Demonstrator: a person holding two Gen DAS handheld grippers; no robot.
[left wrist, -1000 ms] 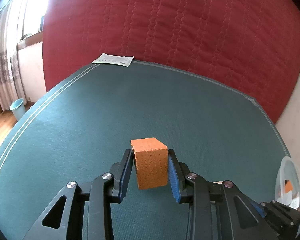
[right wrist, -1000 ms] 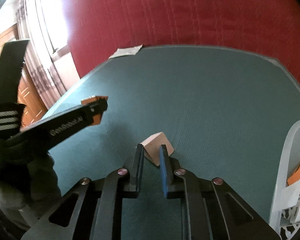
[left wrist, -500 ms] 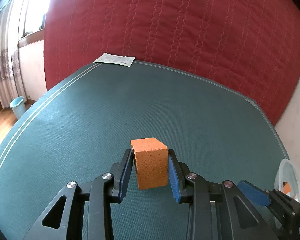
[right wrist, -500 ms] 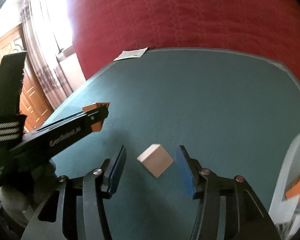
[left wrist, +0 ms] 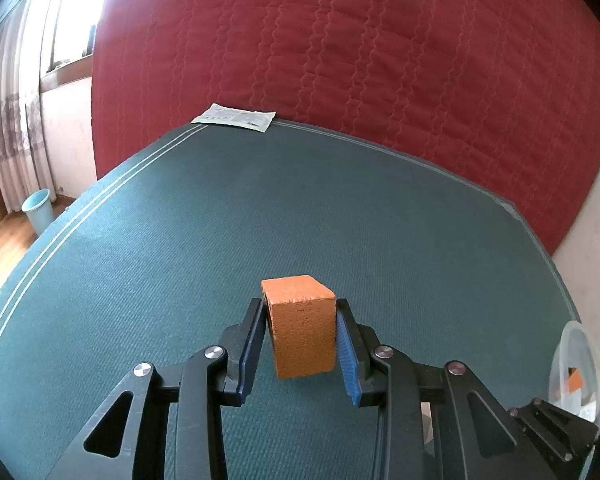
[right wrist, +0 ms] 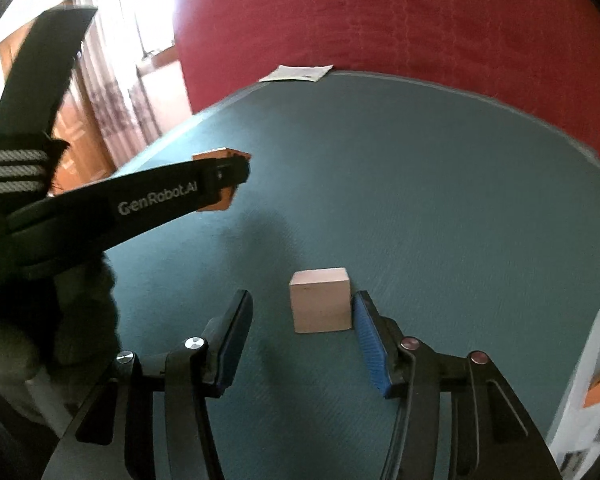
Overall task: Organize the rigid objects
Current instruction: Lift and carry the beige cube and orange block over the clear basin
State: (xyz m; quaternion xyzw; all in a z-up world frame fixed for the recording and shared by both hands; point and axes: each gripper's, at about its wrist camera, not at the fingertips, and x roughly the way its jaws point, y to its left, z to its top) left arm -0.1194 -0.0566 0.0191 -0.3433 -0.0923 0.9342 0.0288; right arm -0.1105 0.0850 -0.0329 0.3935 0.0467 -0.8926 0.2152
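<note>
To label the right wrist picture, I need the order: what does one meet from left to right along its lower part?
Left finger pad → pale wooden cube → right finger pad → clear plastic container at the right edge.

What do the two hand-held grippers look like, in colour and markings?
Both are black, with angular linkage arms and silver screws. The left hand-held gripper and the right hand-held gripper have ribbed blue pads. Seen from the right wrist, the left one's side reads "GenRobot.AI" in white. A grey-striped black strap sits behind it.
</note>
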